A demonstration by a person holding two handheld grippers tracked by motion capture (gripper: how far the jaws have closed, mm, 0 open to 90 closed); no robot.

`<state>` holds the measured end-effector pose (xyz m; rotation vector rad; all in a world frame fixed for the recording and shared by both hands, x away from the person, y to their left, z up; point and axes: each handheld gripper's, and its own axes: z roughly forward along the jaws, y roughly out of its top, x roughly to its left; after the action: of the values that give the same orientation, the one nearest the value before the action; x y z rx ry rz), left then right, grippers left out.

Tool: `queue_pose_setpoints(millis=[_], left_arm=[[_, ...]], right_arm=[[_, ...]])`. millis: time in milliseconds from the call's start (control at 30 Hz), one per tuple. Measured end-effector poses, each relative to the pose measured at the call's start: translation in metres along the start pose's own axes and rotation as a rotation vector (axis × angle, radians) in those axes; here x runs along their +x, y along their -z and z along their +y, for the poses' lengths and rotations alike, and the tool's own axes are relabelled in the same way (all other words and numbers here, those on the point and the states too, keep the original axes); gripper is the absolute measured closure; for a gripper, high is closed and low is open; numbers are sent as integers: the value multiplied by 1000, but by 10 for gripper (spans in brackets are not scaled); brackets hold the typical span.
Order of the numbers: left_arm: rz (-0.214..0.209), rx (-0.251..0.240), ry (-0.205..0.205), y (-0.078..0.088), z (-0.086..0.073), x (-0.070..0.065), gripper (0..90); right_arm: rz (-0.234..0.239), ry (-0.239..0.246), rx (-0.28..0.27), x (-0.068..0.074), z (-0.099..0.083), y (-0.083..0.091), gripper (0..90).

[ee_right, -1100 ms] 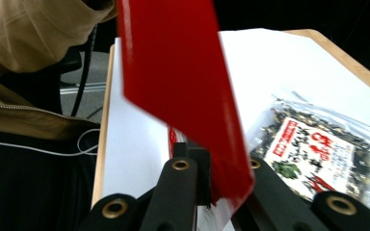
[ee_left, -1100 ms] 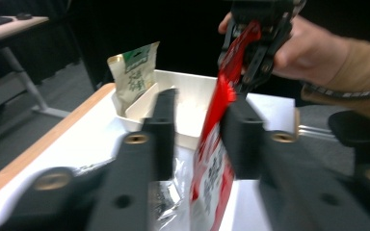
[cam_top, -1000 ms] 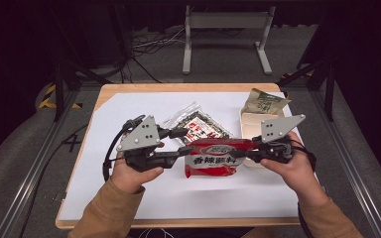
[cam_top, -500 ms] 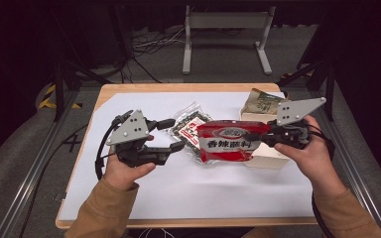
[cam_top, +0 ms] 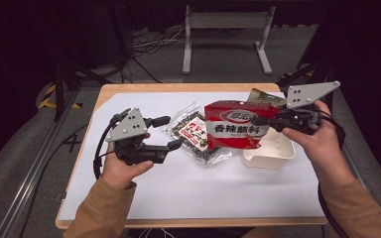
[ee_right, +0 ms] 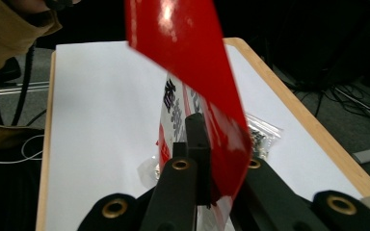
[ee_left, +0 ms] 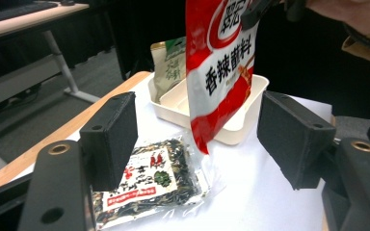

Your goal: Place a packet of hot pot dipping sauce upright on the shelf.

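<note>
Red sachet (cam_top: 237,125) is clamped at its edge by the right tool (cam_top: 263,120), jaws fully closed, and hung above the white tray (cam_top: 268,153). Left tool (cam_top: 171,133) has just been opened; nothing is gripped, with the clear seaweed packet (cam_top: 196,134) just ahead on the bench (cam_top: 178,188).

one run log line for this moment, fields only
left gripper: jaws just opened, nothing between | right gripper: shut on red packet, lifted by white tray | clear packet: on table

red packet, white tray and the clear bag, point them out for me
red packet (cam_top: 235,130), high view, its printed front
white tray (cam_top: 273,154), high view, its near wall
clear bag (ee_left: 149,180), left gripper view, its label
</note>
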<state>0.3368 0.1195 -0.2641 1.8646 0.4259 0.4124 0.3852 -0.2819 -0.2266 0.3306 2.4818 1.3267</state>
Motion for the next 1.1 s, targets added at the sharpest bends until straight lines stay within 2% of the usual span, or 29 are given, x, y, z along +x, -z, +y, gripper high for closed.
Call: queue_pose_setpoints(millis=[333,500,800,1100], left_arm=[[35,-7,49,-1,-5,9,275],[43,-2,53,-1,-7,11,262],[60,11,61,-1,-10,16,250],[83,27,92,-2,-17,27,246]], right_arm=[[-60,-35,-14,-28,-6,10,893],[-85,-47,-13,-40,-7,14,893],[-121,-48,-28,-53,-8,20,893],[-161,-58,-36,-65,-17,26,893]])
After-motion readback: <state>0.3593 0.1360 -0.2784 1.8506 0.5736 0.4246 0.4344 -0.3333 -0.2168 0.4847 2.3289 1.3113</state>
